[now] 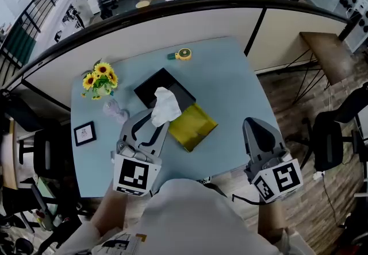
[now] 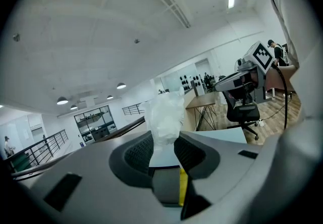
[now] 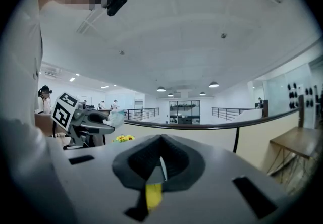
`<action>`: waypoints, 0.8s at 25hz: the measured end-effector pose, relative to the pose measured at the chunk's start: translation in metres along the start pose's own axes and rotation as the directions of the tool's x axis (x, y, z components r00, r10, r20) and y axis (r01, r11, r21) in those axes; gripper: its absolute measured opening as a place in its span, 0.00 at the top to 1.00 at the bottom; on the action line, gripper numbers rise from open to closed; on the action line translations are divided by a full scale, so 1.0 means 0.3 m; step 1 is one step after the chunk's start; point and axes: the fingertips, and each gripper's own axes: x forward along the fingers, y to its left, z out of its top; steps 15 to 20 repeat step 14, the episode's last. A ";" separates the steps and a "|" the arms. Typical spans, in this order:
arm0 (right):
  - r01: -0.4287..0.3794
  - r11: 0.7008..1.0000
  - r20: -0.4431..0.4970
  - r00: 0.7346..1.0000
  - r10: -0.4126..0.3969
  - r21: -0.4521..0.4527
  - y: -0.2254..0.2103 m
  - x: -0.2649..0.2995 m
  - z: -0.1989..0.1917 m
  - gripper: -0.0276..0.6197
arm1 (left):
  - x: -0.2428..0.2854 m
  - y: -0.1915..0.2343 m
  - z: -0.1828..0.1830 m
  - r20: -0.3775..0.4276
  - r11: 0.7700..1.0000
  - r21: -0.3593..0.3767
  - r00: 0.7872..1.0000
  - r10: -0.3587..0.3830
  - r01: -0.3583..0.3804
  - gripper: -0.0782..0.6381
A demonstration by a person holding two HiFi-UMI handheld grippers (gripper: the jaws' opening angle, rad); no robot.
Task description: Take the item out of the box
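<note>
Wad (image 1: 165,107) pinched over black box (image 1: 150,88)

I see the blue table (image 1: 230,87) carrying the black box, with a yellow pouch (image 1: 194,126) touching the box's near-right side. My left gripper (image 1: 154,124) has its jaws partly closed on the crumpled white wad, pads pressing it, just over the box's near edge. My right gripper (image 1: 253,125), well right of the box, has its jaws together on nothing. Left of the box, the framed card (image 1: 85,132) bears print too small to read.

Soft white tissue (image 1: 165,105); matt blk box (image 1: 152,88); glossy gold bag (image 1: 194,126); smooth tbl (image 1: 224,76).
</note>
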 end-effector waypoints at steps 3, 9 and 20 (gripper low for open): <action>-0.004 1.000 -0.004 1.000 0.004 0.003 0.003 0.001 -0.006 0.95 | 0.003 -0.002 0.005 0.006 1.000 0.003 1.000 0.001 -0.001 0.71; -0.002 1.000 -0.011 1.000 0.002 0.000 -0.008 -0.004 -0.013 0.95 | 0.010 0.006 -0.011 -0.013 1.000 -0.023 1.000 0.019 -0.019 0.71; -0.004 1.000 -0.022 1.000 0.004 -0.006 -0.010 -0.014 -0.027 0.95 | 0.018 -0.008 -0.025 -0.028 1.000 -0.011 1.000 0.014 -0.014 0.71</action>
